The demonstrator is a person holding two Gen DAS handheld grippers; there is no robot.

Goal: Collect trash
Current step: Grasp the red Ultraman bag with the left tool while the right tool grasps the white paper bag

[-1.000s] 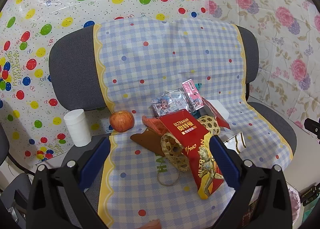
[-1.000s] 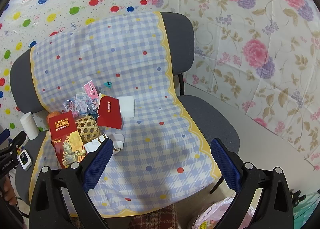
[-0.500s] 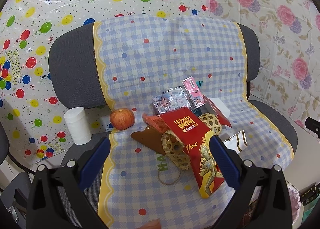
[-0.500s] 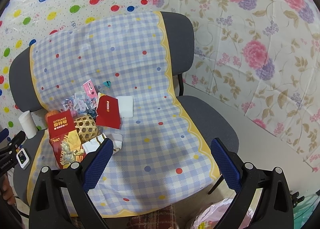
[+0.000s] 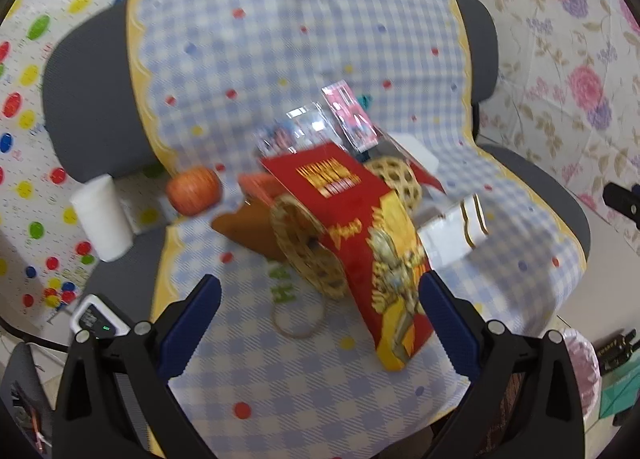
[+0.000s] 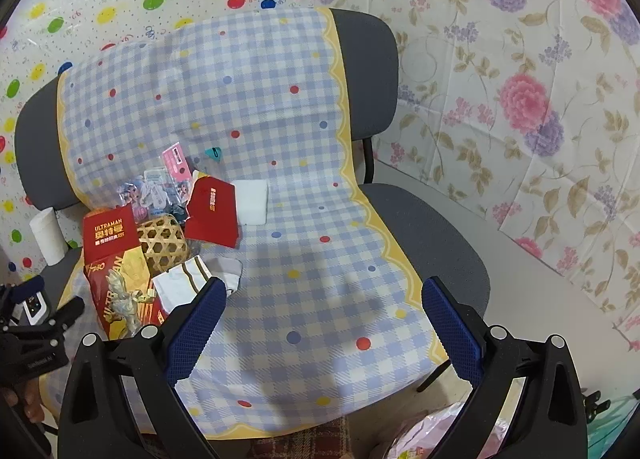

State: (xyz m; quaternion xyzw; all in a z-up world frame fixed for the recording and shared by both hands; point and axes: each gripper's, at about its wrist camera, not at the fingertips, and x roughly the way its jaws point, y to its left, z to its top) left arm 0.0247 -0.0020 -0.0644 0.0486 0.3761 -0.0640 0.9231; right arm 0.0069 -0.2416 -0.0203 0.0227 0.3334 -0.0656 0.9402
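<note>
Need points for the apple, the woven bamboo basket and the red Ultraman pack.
apple (image 5: 193,190), left wrist view, middle of its orange-red skin.
woven bamboo basket (image 6: 162,238), right wrist view, on the open lattice side.
red Ultraman pack (image 6: 109,234), right wrist view, on the upper red panel by the printed name.

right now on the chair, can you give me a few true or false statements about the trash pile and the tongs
1. Both tongs are open and hold nothing. True: left tongs, right tongs.
2. The red Ultraman packet lies draped over a woven bamboo basket. True.
3. The apple sits inside the basket. False: it rests on the seat, left of the pile.
4. The white foam block lies on the bare grey seat. False: it lies on the checked cloth.
5. A white paper roll stands at the seat's left edge. True.
</note>
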